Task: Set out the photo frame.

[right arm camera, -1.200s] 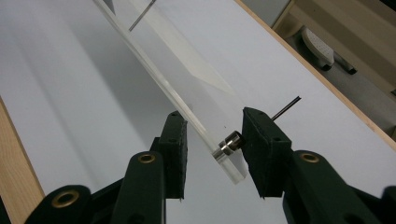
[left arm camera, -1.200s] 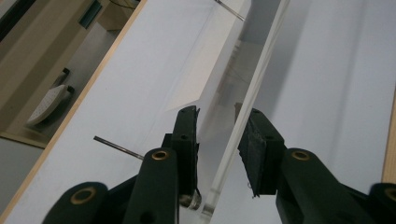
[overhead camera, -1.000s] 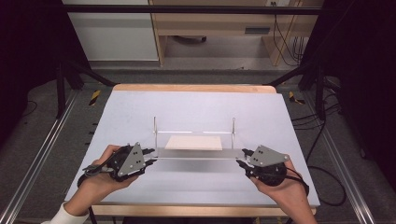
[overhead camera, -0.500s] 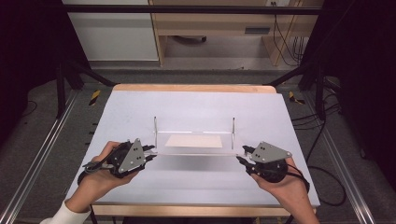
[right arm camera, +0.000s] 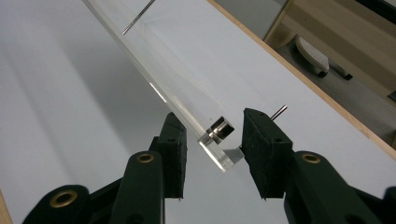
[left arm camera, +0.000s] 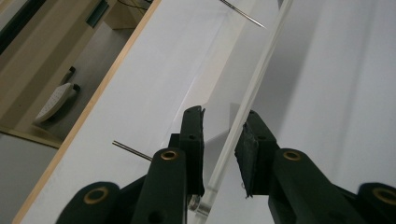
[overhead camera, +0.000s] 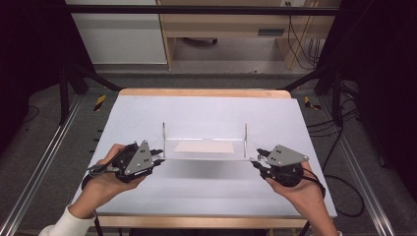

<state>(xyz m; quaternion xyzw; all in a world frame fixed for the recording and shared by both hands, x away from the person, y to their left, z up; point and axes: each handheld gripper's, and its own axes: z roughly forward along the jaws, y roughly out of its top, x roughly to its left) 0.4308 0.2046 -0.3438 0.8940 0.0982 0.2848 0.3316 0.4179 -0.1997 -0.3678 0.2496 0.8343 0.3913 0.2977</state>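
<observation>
Down at the left gripper [left arm camera: 219, 144], the two black jaws stand a little apart with the edge of a clear acrylic plate [left arm camera: 243, 112] running up between them; a narrow gap shows on either side of the plate, so the pads do not visibly press on it, and the jaws have just been closing slightly around it. A thin metal rod [left arm camera: 133, 150] pokes out beside the left jaw, and a second one shows far up the plate. At the right gripper [right arm camera: 212, 144], the jaws are also partly open, straddling the plate's near corner, where a small silver cylindrical fitting [right arm camera: 221, 129] sits on the acrylic; the inner faces stand clear of both plate and fitting, so nothing is clamped here either. Another thin rod [right arm camera: 279, 111] juts out just past the right jaw. From the high view, the plate [overhead camera: 204, 158] is a transparent stand with upright rods at its corners, lying across the middle of the white table [overhead camera: 206, 191], with a pale rectangular sheet [overhead camera: 204, 146] under or in it. The left gripper [overhead camera: 157, 161] meets its left end and the right gripper [overhead camera: 256, 161] its right end, each held in a hand, forearms coming in from the near edge.
</observation>
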